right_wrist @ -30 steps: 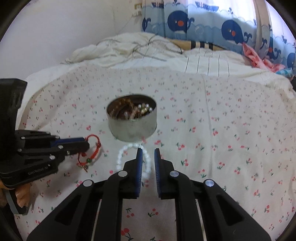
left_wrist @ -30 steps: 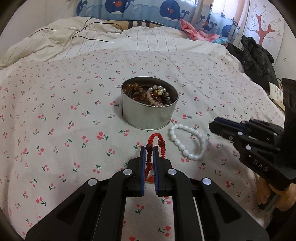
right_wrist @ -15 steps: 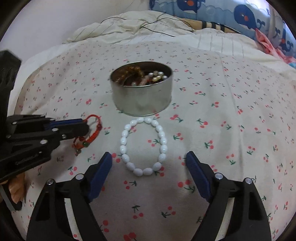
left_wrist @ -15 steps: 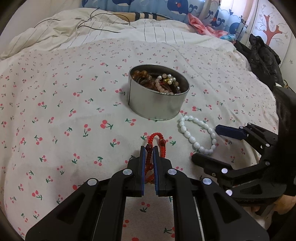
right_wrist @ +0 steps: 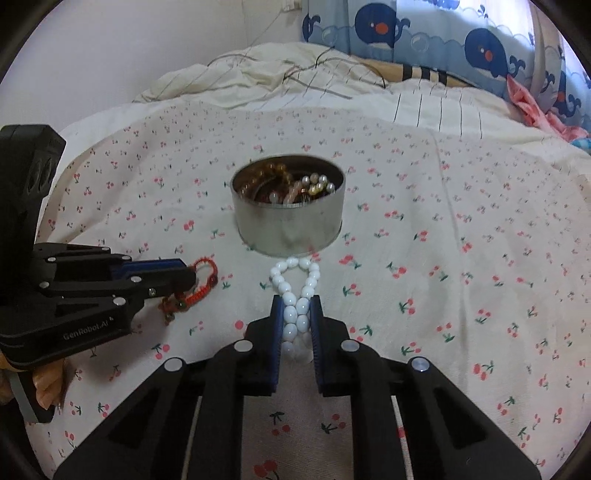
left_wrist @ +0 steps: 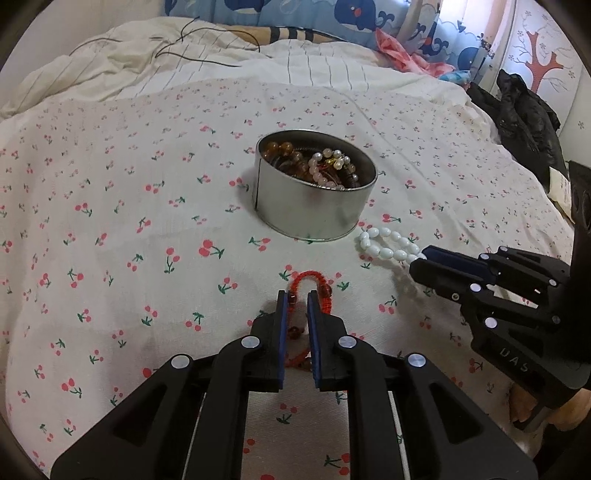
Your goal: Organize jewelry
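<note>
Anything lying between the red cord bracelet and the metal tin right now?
No. In the left wrist view the stretch from the red cord bracelet to the metal tin is bare cherry-print sheet; the white bead bracelet lies off to one side.

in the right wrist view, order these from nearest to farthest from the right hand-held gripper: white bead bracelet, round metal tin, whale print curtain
1. White bead bracelet: pinched between the closing jaws of the right hand-held gripper.
2. Round metal tin: straight ahead, just beyond the bracelet's far loop.
3. Whale print curtain: far back, past the bed's end.
</note>
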A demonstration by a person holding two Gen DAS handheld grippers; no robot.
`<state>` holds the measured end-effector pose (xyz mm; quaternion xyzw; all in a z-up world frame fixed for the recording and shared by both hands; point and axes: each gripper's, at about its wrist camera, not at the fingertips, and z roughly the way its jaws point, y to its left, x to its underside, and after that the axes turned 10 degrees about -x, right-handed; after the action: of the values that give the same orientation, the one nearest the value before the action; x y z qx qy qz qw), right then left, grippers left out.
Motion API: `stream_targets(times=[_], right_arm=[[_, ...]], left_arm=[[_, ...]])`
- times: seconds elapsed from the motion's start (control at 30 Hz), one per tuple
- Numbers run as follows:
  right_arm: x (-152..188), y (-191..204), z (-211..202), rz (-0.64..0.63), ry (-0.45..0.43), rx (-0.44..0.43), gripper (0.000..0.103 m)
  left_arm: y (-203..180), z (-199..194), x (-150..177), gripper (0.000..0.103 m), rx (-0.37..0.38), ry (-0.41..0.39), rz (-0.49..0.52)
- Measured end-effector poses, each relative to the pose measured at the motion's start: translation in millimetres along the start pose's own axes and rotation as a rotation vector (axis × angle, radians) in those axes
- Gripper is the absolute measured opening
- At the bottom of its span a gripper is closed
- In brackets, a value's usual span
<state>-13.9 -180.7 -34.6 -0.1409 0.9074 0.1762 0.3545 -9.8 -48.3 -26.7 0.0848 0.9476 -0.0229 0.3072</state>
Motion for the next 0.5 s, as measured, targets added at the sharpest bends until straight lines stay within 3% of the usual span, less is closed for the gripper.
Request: stream_targets(times=[0.1, 0.17, 0.3, 0.43, 0.47, 0.5], right_arm=[[-2.0, -0.4, -4.3, -0.001, -0.019, 0.004, 0.015], [-3.4, -1.4, -6.6, 0.000, -0.027, 0.004, 0.007], [-4.5, -2.9, -9.8, 0.005, -0.040, 0.010, 0.006], [-2.9, -7.2, -2.1, 0.036, 0.012, -0.032, 0.007], [-1.5, -8.9, 0.9, 0.056, 0.026, -0.052, 0.009], [-0.4, -9.6, 3.9, 0.067, 0.039, -0.064, 0.031]], left_arm=[[-0.8, -1.3, -0.5, 0.010, -0.001, -0.005, 0.006], [-1.2, -2.2, -1.3, 0.010, -0.002, -0.009, 0.008], [-2.6, -5.5, -1.7, 0.010, -0.008, -0.023, 0.018], [-2.3, -4.0, -2.0, 0.010, -0.008, -0.013, 0.018], [-2.1, -3.8, -2.0, 0.010, -0.008, -0.012, 0.017], [-2.1, -3.8, -2.0, 0.010, -0.008, -0.012, 0.018]])
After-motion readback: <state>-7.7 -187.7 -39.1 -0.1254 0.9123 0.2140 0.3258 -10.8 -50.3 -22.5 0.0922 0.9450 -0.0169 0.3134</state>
